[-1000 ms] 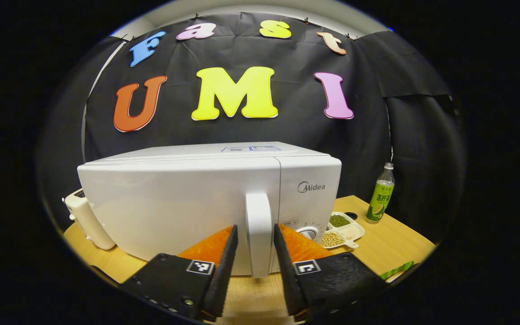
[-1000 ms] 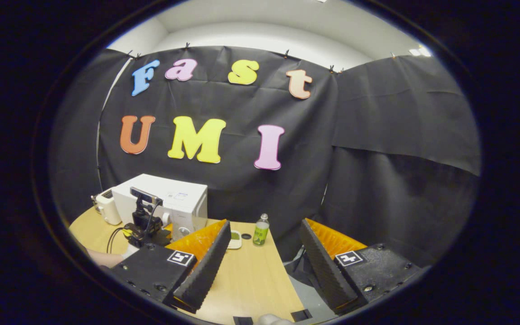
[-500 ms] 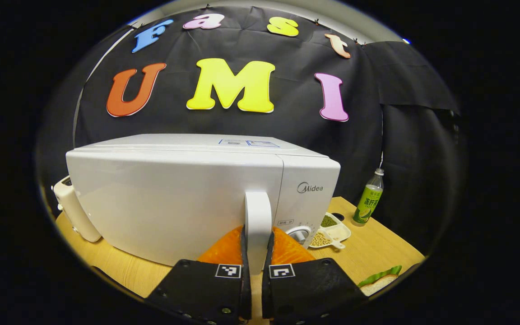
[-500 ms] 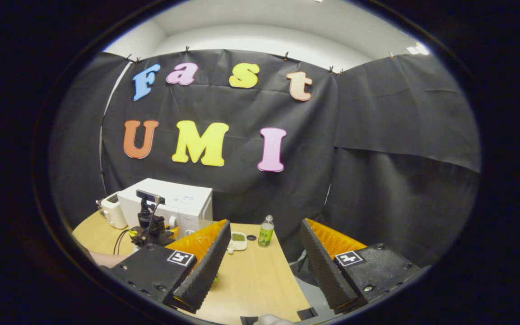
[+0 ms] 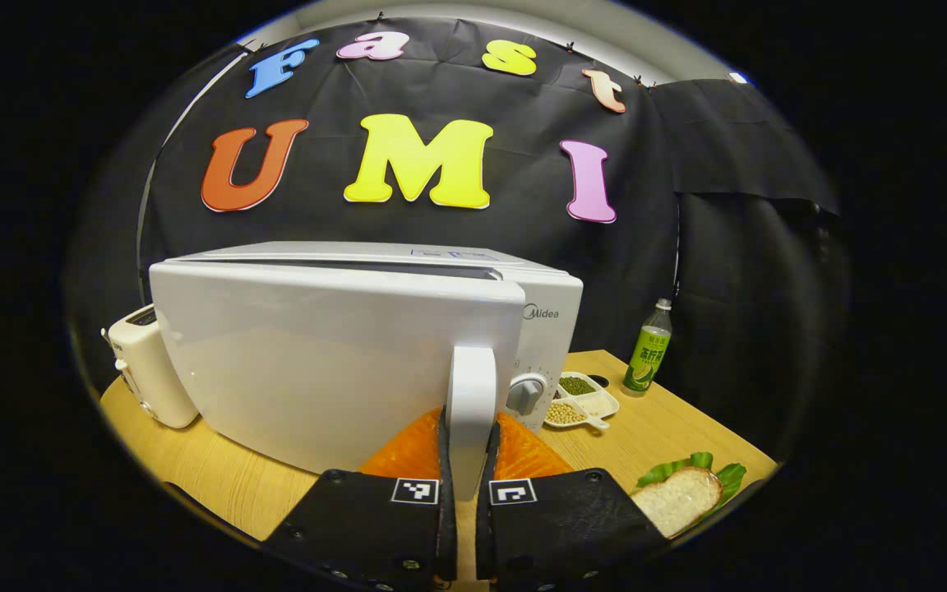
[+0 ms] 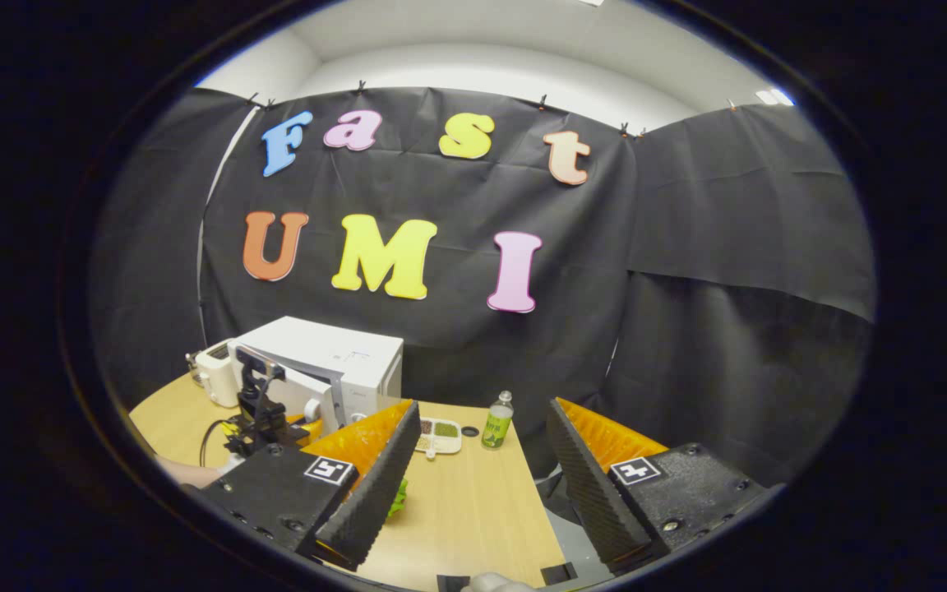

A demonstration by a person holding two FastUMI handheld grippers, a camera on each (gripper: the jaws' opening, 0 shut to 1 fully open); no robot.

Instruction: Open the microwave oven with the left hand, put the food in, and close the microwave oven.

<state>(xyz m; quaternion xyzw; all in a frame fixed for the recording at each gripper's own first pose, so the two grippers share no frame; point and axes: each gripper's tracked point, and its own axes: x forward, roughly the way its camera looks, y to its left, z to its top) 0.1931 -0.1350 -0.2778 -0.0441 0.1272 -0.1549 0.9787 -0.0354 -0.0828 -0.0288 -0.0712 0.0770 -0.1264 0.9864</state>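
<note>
1. My left gripper (image 5: pixel 465 485) is pinched on the microwave's door handle (image 5: pixel 472 395), 1 finger on each side of that upright white bar. The handle's long axis runs vertically, in line with the slot between my fingers.

2. The microwave (image 5: pixel 358 345) sits dead ahead of the left gripper, on the bench (image 5: pixel 671 427). Its door (image 5: pixel 334 353) stands slightly ajar: a dark gap shows along its top edge, and its handle side has come away from the control panel (image 5: pixel 552 329) just right of the handle. I judge the hinge to be on the far left side of the microwave, so the coming pull must arc toward me and leftward around it.

3. The food, a slice of bread on green lettuce (image 5: pixel 679 493), lies on the bench to the right of the microwave and nearer to me than its front. In the right gripper view a bit of the green (image 6: pixel 398 497) peeks out beside the finger.

4. My right gripper (image 6: pixel 482 485) is spread wide and holds nothing. It hovers over the bench to the right of the microwave (image 6: pixel 334 362), so I judge it the nearer one to the food.

5. The microwave is glossy white with a dial (image 5: pixel 525 393) low on the panel. Further right of it stand a divided dish of beans (image 5: pixel 580 403) and a green bottle (image 5: pixel 646 353); a toaster (image 5: pixel 149 366) sits at its left.
</note>
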